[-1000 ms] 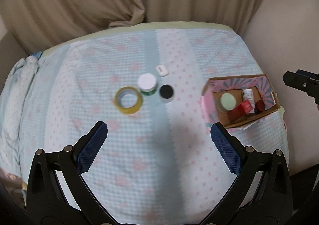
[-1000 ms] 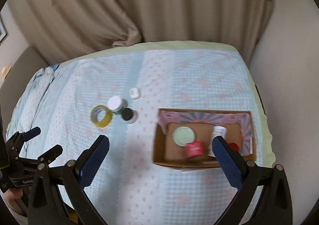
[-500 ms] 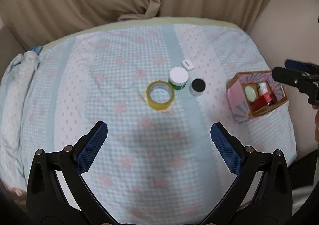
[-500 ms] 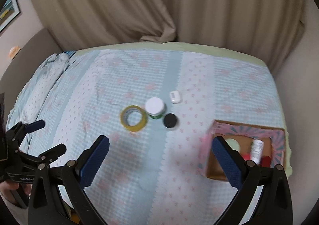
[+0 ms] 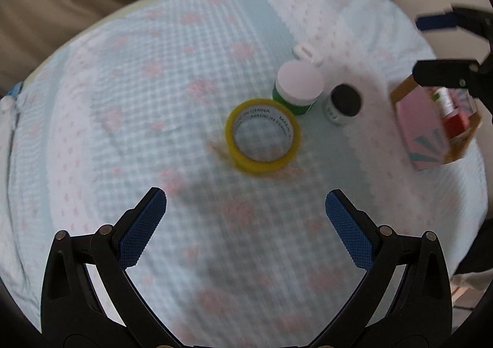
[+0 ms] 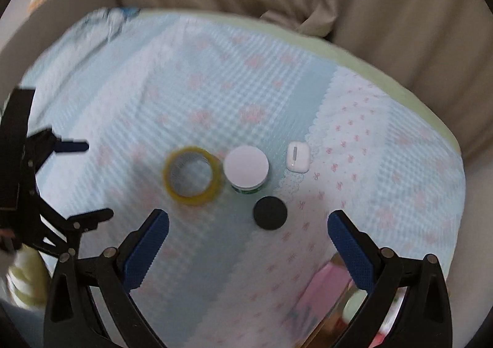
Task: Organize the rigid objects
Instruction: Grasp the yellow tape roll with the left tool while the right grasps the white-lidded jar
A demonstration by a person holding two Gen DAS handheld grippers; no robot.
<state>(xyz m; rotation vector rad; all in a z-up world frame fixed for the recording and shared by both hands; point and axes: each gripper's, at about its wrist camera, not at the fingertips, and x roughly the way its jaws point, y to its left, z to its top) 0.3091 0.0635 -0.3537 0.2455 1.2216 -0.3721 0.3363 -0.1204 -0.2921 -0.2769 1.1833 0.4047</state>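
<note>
Looking at progress, I'd say it's maybe halfway: the cardboard box (image 5: 431, 129) at the right edge of the bed (image 5: 123, 132) already holds a few bottles, while the yellow tape roll (image 5: 262, 135), white-lidded green jar (image 5: 298, 86), black-capped jar (image 5: 342, 104) and little white case (image 6: 297, 157) sit loose mid-bed, tape and green jar touching. Both the left tongs (image 5: 246, 221) and right tongs (image 6: 248, 241) are spread wide, gripping nothing. Tape roll lies flat with its hole facing up, both jars stand upright, and the white case lies flat with its long axis running roughly away from the right camera.
</note>
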